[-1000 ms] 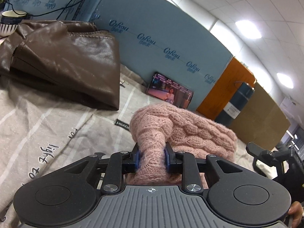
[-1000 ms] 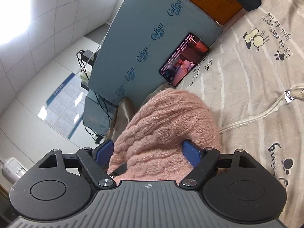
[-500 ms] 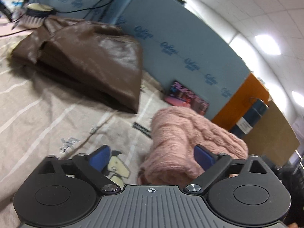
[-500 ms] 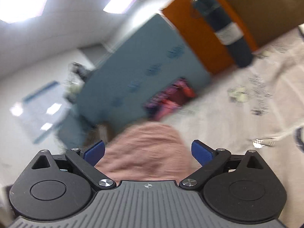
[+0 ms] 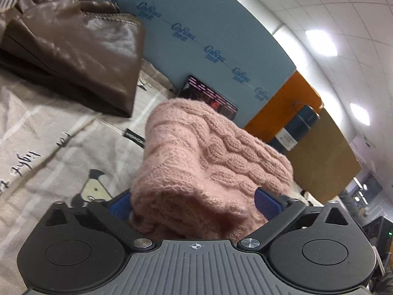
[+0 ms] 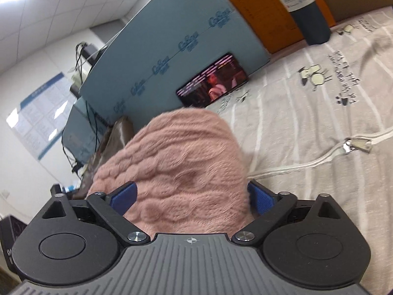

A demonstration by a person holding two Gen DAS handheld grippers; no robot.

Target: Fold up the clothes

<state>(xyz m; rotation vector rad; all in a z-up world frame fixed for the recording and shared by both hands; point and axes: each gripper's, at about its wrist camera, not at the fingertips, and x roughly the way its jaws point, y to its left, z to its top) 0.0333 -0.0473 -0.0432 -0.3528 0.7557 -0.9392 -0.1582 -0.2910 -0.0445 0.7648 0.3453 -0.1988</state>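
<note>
A folded pink cable-knit sweater (image 5: 208, 162) lies on the beige printed sheet (image 5: 49, 147). My left gripper (image 5: 194, 202) is open, its blue pads (image 5: 266, 205) standing on either side of the sweater's near end without squeezing it. In the right wrist view the same sweater (image 6: 176, 172) fills the space between the wide-open blue pads (image 6: 124, 196) of my right gripper (image 6: 191, 198). Both grippers straddle the bundle from opposite ends.
A folded brown leather jacket (image 5: 71, 49) lies at the far left. A phone (image 6: 212, 82) playing video leans against the blue foam board (image 5: 196, 32). A dark cylinder (image 6: 304, 7) stands before an orange panel. A white drawstring with metal tip (image 6: 353, 145) lies on the sheet (image 6: 319, 98).
The left gripper was shut on the sweater's end a second ago; it has let go and opened wide. The right gripper drew back briefly and has come close to the sweater again, still open.
</note>
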